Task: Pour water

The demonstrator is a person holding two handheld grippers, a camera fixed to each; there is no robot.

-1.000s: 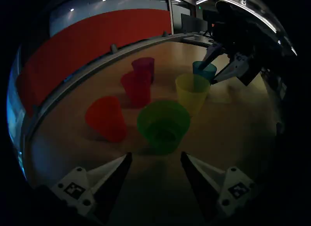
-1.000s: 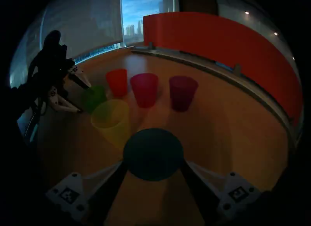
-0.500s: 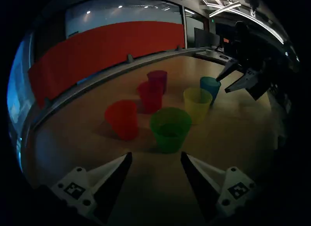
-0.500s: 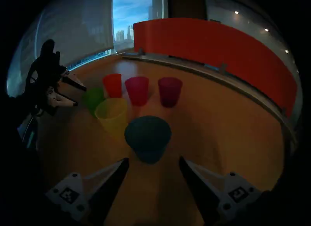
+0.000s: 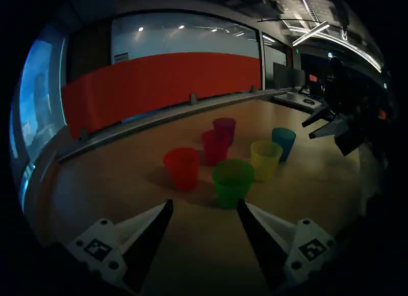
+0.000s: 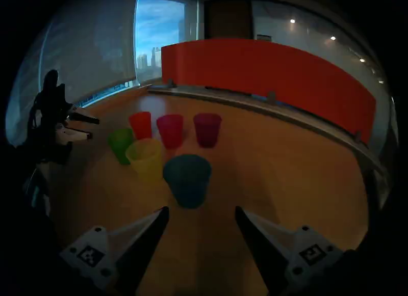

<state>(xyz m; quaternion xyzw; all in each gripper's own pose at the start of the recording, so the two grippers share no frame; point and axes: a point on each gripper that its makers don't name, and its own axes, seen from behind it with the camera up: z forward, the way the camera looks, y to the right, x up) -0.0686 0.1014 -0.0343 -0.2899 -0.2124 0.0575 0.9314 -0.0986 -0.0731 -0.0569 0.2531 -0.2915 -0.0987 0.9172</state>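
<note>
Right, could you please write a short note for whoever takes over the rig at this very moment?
Left gripper: open, empty, facing the green cup.
Right gripper: open, empty, facing the teal cup.
The yellow cup, orange cup, red cup and purple cup stand upright beside them on the table.
Done: no pouring visible; no cup is held.
Left: grip a cup and pour; contents are too dim to judge.
</note>
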